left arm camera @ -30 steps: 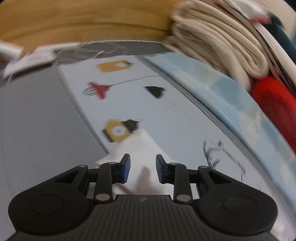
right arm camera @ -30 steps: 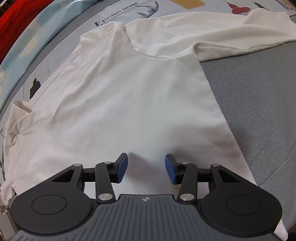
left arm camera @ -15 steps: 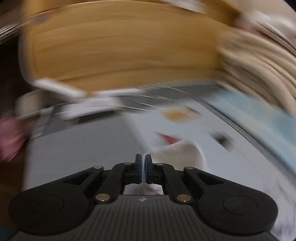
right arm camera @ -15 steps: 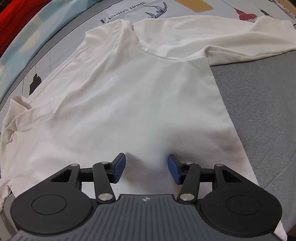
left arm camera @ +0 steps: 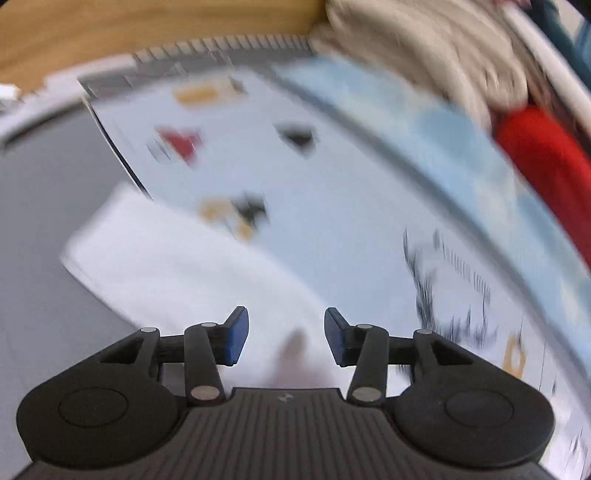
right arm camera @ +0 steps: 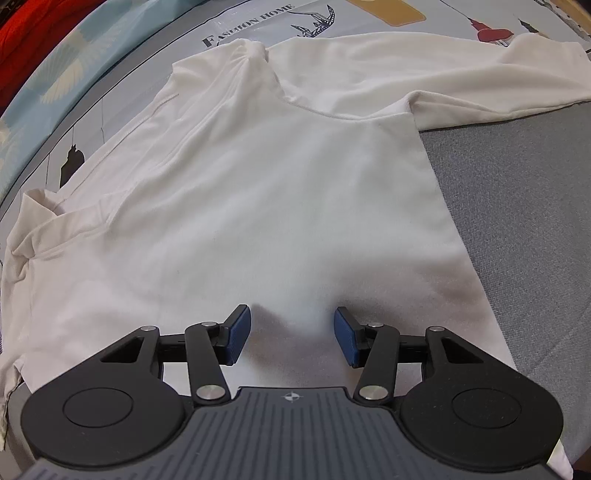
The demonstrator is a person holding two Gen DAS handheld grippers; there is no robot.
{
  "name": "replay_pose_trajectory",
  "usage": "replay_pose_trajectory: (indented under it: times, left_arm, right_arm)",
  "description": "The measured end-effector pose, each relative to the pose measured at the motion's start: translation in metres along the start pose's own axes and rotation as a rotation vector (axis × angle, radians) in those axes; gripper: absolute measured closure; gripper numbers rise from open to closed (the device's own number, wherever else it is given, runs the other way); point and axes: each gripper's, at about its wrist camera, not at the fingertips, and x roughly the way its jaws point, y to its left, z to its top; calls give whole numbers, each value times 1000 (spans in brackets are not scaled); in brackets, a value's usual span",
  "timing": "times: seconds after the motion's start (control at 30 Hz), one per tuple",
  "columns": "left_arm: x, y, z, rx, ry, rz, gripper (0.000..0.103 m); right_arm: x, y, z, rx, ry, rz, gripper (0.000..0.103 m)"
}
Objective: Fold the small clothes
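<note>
A small white long-sleeved top (right arm camera: 266,192) lies spread flat, partly on a printed light-blue cloth (right arm camera: 258,14) and partly on a grey surface (right arm camera: 517,192). My right gripper (right arm camera: 291,338) is open and empty, its blue pads just above the top's lower body. One sleeve (right arm camera: 480,85) stretches to the far right. In the blurred left wrist view, my left gripper (left arm camera: 286,339) is open and empty over a white sleeve end (left arm camera: 177,266) lying across the grey surface (left arm camera: 44,206) and the printed cloth (left arm camera: 332,192).
A pile of folded beige fabric (left arm camera: 436,48) and a red garment (left arm camera: 546,162) sit at the right beyond the printed cloth. The red garment also shows in the right wrist view (right arm camera: 44,22). A wooden panel (left arm camera: 129,26) runs along the back.
My left gripper shut on the sleeve end half a second ago and lifted it, and now it is open with the sleeve lying flat. My right gripper has moved slightly back over the top.
</note>
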Motion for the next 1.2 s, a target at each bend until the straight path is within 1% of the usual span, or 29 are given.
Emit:
replay_pose_trajectory:
  times: [0.03, 0.07, 0.1, 0.13, 0.17, 0.2, 0.23, 0.3, 0.33, 0.4, 0.43, 0.5, 0.57, 0.6, 0.63, 0.67, 0.7, 0.73, 0.77, 0.8, 0.87, 0.9, 0.97, 1.03, 1.07, 1.1, 1.13, 1.17, 1.2]
  left_arm:
    - [7, -3, -7, 10, 29, 28, 53]
    - [15, -2, -15, 21, 62, 83, 53]
    - [19, 1, -22, 27, 78, 154, 54]
    - [18, 4, -28, 27, 65, 191, 56]
    - [18, 7, -29, 35, 49, 209, 56]
    - [17, 10, -29, 47, 47, 251, 56]
    - [16, 15, -29, 35, 43, 300, 55]
    - [15, 35, -23, -39, 40, 416, 52]
    - [14, 48, -22, -94, 40, 426, 45]
    - [8, 67, -18, -214, 41, 389, 45]
    - [5, 73, -16, -256, 40, 370, 46]
    - [1, 82, -14, -320, 13, 322, 54]
    - [3, 87, -13, -329, 12, 281, 92]
    - [0, 89, -14, -331, 4, 261, 100]
    - [-6, 93, -14, -354, -15, 254, 101]
    - [-13, 87, -7, -373, -48, 272, 101]
    - [-28, 86, -6, -376, -111, 312, 101]
    - [-38, 82, -5, -357, -152, 344, 101]
    - [-44, 81, -4, -353, -168, 356, 101]
    - [-41, 83, -5, -366, -131, 342, 101]
    - [-20, 89, -11, -408, 10, 314, 96]
    - [-12, 96, -19, -445, 66, 320, 93]
    - [-12, 103, -19, -501, 31, 297, 87]
    - [-15, 102, -16, -496, 5, 297, 86]
    - [-17, 103, -16, -492, -10, 301, 88]
    - [-18, 106, -18, -499, -22, 312, 92]
    - [-18, 108, -20, -507, -27, 311, 100]
    - [-20, 106, -21, -502, -36, 314, 100]
    - [-24, 97, -22, -470, -54, 333, 101]
  right_arm:
    - [0, 0, 0, 2, 1, 2, 51]
    - [0, 0, 0, 3, 2, 4, 51]
    - [1, -1, 1, 2, 4, 6, 51]
    - [1, -2, 1, 3, 6, 8, 51]
    - [1, -2, 2, 4, 8, 10, 51]
    - [1, -3, 2, 6, 9, 12, 51]
    - [1, -3, 3, 7, 10, 14, 51]
    - [1, -4, 3, 11, 11, 16, 51]
    - [1, -4, 3, 11, 11, 17, 51]
    - [0, -5, 2, 8, 11, 19, 51]
    - [0, -5, 2, 9, 12, 20, 51]
    - [0, -6, 3, 9, 14, 23, 51]
    - [0, -7, 4, 14, 12, 20, 51]
    - [-1, -7, 4, 14, 11, 19, 51]
    - [-1, -6, 3, 14, 10, 18, 51]
    - [-1, -6, 3, 9, 9, 16, 51]
    - [-1, -5, 3, 7, 8, 15, 51]
    - [0, -5, 3, 7, 8, 15, 51]
    - [0, -4, 3, 12, 9, 15, 51]
    - [0, -4, 4, 15, 9, 15, 51]
    - [0, -4, 4, 16, 9, 16, 51]
    - [-1, -4, 4, 15, 9, 15, 51]
    - [-1, -4, 4, 17, 10, 18, 51]
    - [-2, -7, 5, 24, 13, 23, 51]
    - [-2, -8, 5, 27, 13, 24, 51]
    - [-2, -9, 5, 28, 14, 26, 51]
    - [-3, -10, 5, 30, 15, 27, 51]
    - [-3, -11, 5, 33, 15, 28, 51]
    - [-3, -12, 6, 37, 16, 31, 51]
